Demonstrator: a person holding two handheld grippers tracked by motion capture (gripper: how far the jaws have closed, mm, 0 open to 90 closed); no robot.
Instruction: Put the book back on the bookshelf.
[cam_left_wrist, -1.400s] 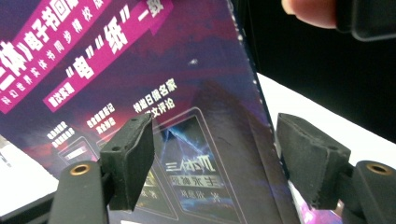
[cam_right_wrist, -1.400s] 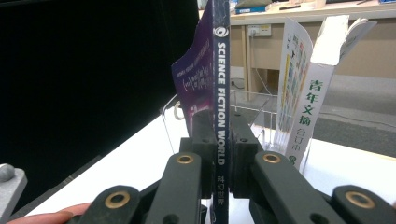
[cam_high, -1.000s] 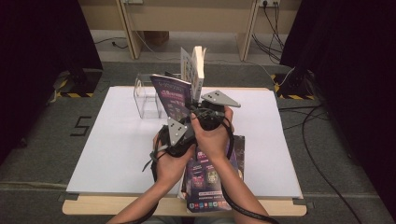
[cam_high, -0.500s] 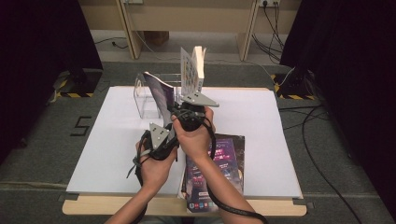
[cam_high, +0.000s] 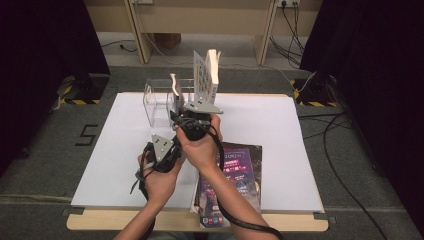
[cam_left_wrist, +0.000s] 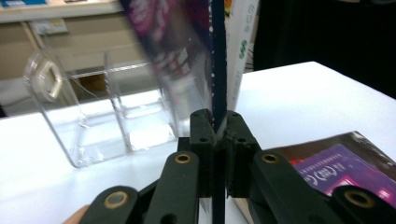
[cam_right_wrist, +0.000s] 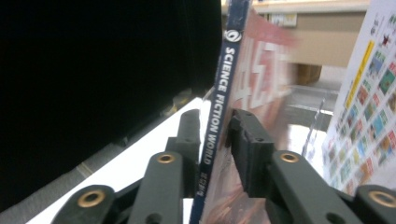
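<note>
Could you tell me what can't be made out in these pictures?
- Held magazine: cover blurred in both gripper views; only its spine reads.
- Acrylic holder: high view, the right gripper hides whether the magazine has entered a slot.
- Magazines on the table: high view, forearm covers them; count unclear.

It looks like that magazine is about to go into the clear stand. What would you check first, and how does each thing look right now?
1. Left gripper grips the dark-spined magazine: ok, jaws closed on its edge.
2. Right gripper grips the same magazine: cannot tell, its jaws flank the spine with a gap on one side.
3. Magazine upright: ok, nearly vertical.
4. Clear plastic file stand has a free slot: ok, the left compartments look empty.
5. White book with colourful squares out of the way: cannot tell, it stands very close by.
6. Purple magazines lying flat undisturbed: ok.
</note>
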